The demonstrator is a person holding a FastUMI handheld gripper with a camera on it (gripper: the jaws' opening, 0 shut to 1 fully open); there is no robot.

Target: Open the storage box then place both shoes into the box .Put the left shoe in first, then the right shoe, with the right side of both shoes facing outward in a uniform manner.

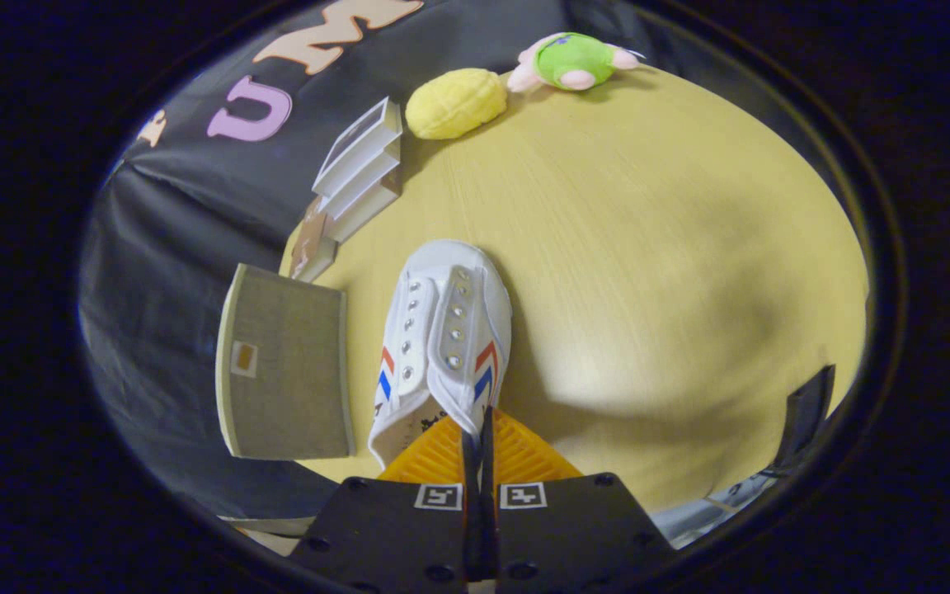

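A white canvas shoe with red and blue chevrons hangs just ahead of my fingers, toe pointing away from me, lifted over the yellow-wood table. My gripper is shut on the shoe, pinching the edge of its opening between both fingers. Left of the shoe stands the grey fabric storage box, seen from its closed top or side, with a small label on it.
Beyond the box, a stack of white open-fronted trays stands at the table's far-left edge. A yellow bread-shaped toy and a green and pink plush lie at the far side. A dark object sits to the right.
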